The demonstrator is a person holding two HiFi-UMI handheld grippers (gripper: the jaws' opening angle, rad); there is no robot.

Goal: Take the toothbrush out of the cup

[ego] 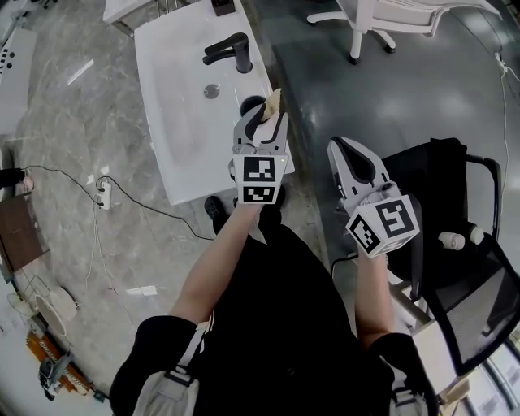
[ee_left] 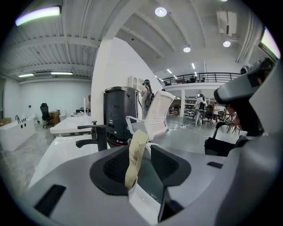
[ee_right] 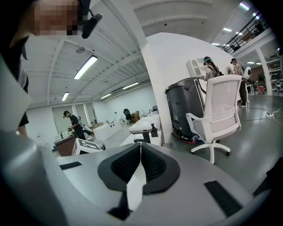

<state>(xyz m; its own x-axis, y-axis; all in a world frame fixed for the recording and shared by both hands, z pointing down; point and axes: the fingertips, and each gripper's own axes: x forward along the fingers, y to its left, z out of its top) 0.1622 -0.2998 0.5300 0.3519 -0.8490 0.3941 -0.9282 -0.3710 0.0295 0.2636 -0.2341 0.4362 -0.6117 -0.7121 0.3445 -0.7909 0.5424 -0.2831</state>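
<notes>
A cream-wrapped toothbrush (ee_left: 135, 152) stands upright between the jaws of my left gripper (ee_left: 141, 154). It leans by the left pad (ee_left: 116, 170), and a gap shows between it and the right pad (ee_left: 167, 165); the gripper is open around it. In the head view the toothbrush's top (ego: 274, 101) pokes out past the left gripper (ego: 262, 122), over a dark cup (ego: 249, 105) at the near corner of the white washbasin (ego: 179, 138). The gripper hides most of the cup. My right gripper (ego: 341, 148) hangs to the right over the floor, its pads (ee_right: 132, 165) pressed together with nothing between them.
A black faucet (ego: 230, 50) and a drain (ego: 212, 91) sit on the washbasin beyond the cup. A black chair (ego: 455, 219) stands close on the right, a white office chair (ego: 382, 20) further off. A cable and power strip (ego: 103, 195) lie on the floor at left.
</notes>
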